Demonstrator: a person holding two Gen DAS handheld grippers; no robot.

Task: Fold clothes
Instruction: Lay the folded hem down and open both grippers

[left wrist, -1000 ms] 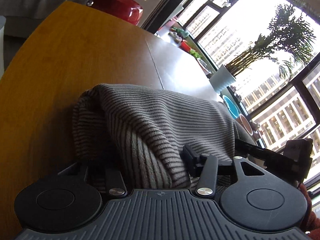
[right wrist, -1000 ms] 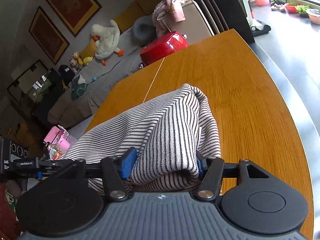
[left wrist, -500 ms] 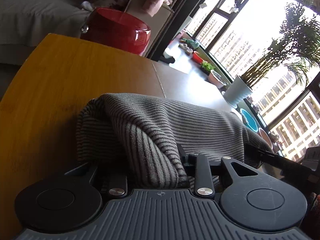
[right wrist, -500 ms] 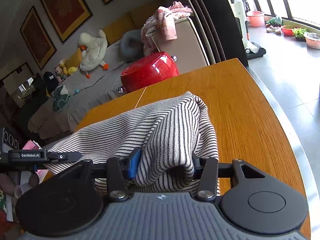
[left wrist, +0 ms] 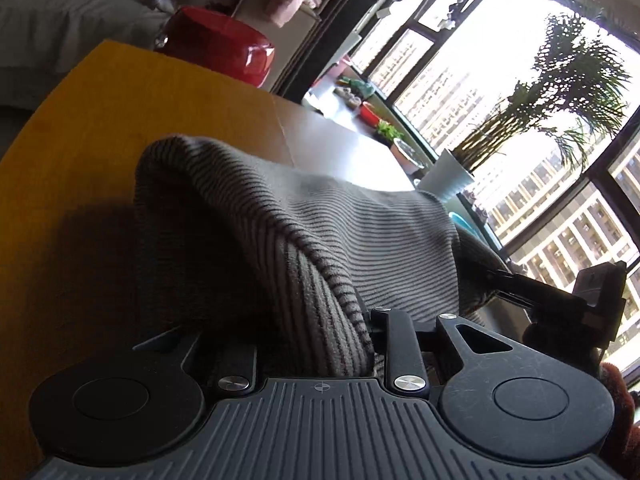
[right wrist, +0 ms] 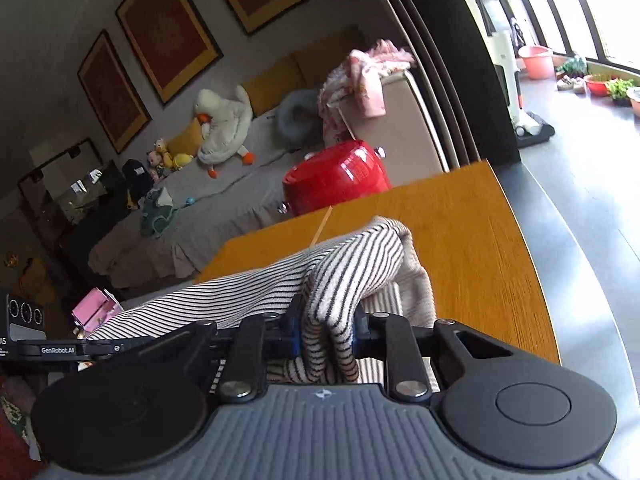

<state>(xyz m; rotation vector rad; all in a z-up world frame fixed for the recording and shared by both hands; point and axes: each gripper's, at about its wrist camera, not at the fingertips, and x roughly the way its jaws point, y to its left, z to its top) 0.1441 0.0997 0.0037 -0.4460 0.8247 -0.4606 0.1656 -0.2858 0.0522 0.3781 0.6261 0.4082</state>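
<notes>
Grippers, left gripper (left wrist: 320, 344) and right gripper (right wrist: 326, 336), are pinching the striped garment (right wrist: 352, 264), right jaws having just closed, cloth stretching lengthwise between them.

Red pot (right wrist: 336, 184) beyond wooden table (right wrist: 460, 232)

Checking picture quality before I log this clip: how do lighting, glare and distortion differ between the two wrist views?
Left wrist view: backlit by a blown-out window, so the striped garment and left gripper sit in shadow. Right wrist view: evenly lit, the stripes crisp in the right gripper, glare only at the far window. Both show fisheye bending at the edges.
</notes>
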